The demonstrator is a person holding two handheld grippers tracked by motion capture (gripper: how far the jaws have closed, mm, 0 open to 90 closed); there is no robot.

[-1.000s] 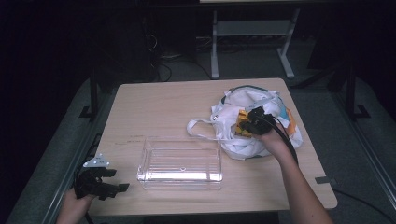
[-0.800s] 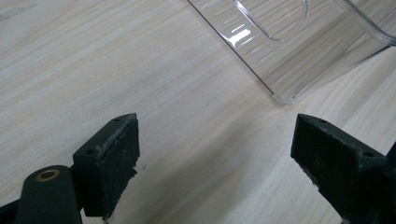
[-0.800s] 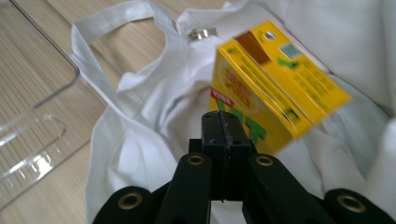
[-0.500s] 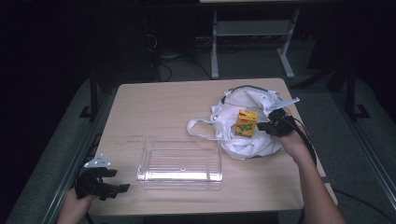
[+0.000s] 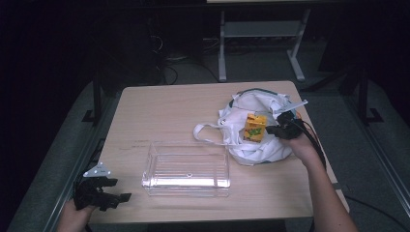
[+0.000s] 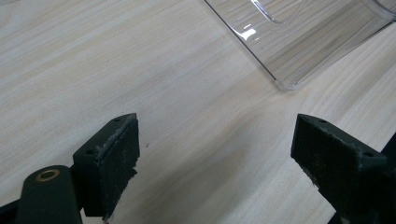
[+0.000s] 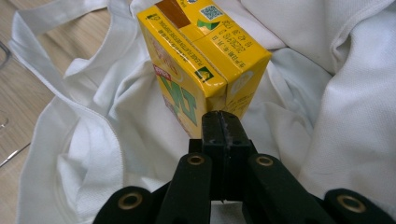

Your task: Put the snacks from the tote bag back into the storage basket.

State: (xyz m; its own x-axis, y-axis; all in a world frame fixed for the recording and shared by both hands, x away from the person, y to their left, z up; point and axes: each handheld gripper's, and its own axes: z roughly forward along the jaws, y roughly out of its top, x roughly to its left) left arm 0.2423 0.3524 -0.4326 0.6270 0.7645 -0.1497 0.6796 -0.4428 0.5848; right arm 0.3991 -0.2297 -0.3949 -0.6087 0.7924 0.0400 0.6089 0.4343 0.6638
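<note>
Since a second ago the right gripper (image 5: pixel 274 129) has drawn back from the top of the bag toward the right edge of the frame, uncovering the yellow carton (image 5: pixel 255 127) it was over, while the left gripper (image 5: pixel 113 189) has stayed put at the lower left corner. In the high view the carton stands on the rumpled white cloth bag (image 5: pixel 251 126) at the right of centre on the wooden table (image 5: pixel 169 111), and the right gripper is just beside it on its right, held by a hand (image 5: pixel 300 145) whose forearm runs down to the lower right. In the right gripper view its jaws are pressed flat together with nothing between them, their tips right at the carton's (image 7: pixel 201 63) lower corner — whether they touch it I cannot tell. White cloth (image 7: pixel 336 112) lies all around the carton there. A clear plastic box (image 5: pixel 186 169) sits on the table at lower centre of the high view, near the bag's looped handle (image 5: pixel 209 134) but apart from it. The left gripper rests at the table's near left corner, well apart from the box. In the left gripper view its jaws are spread wide over bare wood — nothing between them — with a corner of the clear box (image 6: pixel 299 42) at the upper right.
</note>
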